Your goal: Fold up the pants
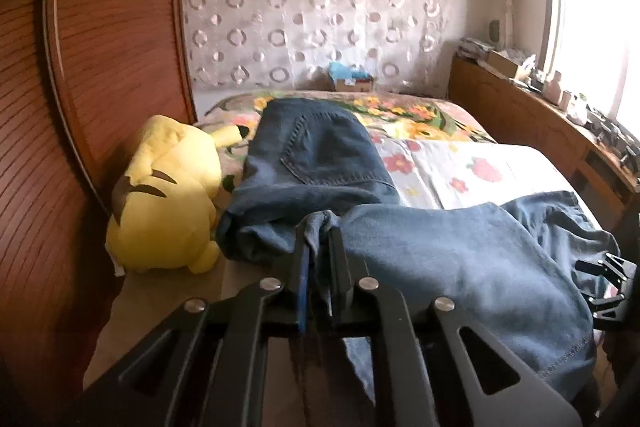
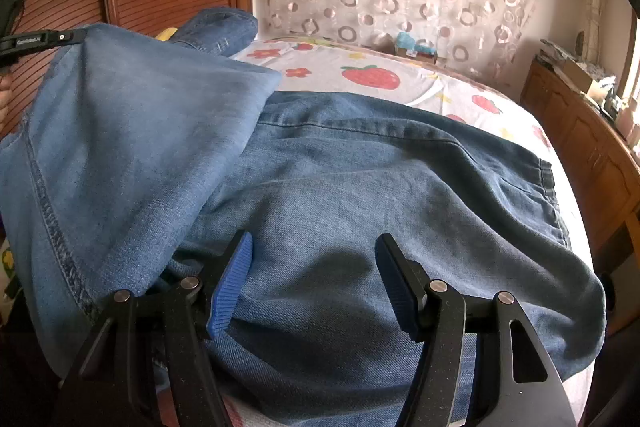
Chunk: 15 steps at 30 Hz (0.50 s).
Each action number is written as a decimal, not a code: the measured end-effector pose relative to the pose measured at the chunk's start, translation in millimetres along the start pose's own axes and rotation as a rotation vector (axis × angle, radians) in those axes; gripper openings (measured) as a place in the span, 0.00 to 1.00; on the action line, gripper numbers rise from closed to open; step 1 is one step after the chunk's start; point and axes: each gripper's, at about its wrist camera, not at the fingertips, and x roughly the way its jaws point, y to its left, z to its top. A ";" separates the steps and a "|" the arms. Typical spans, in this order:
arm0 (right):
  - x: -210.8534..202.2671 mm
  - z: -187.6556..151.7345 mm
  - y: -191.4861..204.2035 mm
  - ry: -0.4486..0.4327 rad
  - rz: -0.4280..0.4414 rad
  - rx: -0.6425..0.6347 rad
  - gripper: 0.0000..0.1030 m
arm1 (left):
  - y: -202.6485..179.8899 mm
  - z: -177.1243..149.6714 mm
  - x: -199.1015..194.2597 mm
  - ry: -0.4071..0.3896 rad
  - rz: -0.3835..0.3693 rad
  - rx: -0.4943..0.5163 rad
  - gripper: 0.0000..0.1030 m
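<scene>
Blue denim pants (image 1: 320, 155) lie across the flower-print bed (image 1: 460, 163). My left gripper (image 1: 320, 227) is shut on a bunched fold of one leg, and the cloth drapes down to the right of its fingers. In the right wrist view that lifted leg (image 2: 120, 131) hangs from the left gripper (image 2: 40, 39) at the upper left, over the rest of the pants (image 2: 360, 179). My right gripper (image 2: 316, 267) stands open just above the denim near the bed's front edge, its blue pads apart and not pinching any cloth. It also shows at the right edge of the left wrist view (image 1: 604, 283).
A yellow plush toy (image 1: 168, 195) lies on the bed's left side, touching the pants. A slatted wooden wardrobe (image 1: 100, 47) stands on the left. A low wooden cabinet (image 1: 520, 115) with clutter runs under the window on the right. A small box (image 1: 352, 77) sits beyond the bed.
</scene>
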 end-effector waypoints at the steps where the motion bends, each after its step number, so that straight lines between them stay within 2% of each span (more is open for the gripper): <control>1: -0.1 -0.1 -0.1 0.000 0.000 -0.001 0.63 | -0.5 -1.7 -0.4 0.006 -0.005 0.000 0.12; 3: -0.1 -0.1 -0.2 0.000 0.000 0.000 0.63 | -3.1 -5.9 -3.7 0.003 -0.006 0.000 0.19; 9: 0.0 0.0 -0.2 0.000 0.000 0.000 0.63 | -12.2 -13.6 -18.4 -0.010 -0.038 -0.004 0.25; 15: 0.0 -0.1 -0.3 0.000 0.000 0.000 0.63 | -29.1 -36.3 -35.2 -0.001 -0.072 0.020 0.26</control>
